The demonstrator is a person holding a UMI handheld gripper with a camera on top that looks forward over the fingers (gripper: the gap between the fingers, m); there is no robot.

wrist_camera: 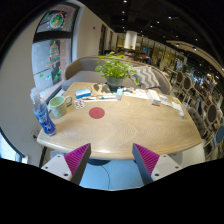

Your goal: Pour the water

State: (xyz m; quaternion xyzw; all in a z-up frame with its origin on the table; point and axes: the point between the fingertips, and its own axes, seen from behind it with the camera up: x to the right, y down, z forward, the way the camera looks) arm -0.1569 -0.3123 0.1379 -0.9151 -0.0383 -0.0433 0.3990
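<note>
tongs (pixel 110 160) open before table (pixel 120 135).

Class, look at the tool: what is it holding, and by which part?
Nothing is held: the tool is open and empty, with the table just ahead.

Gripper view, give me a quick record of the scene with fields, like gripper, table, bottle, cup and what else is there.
gripper: gripper open, holding nothing, short of the table's near edge
table: round wooden table
bottle: blue-labelled water bottle upright at the table's left edge
cup: pale green cup just beyond the bottle
coaster: red disc mid-table
plant: potted plant at the far side
</note>
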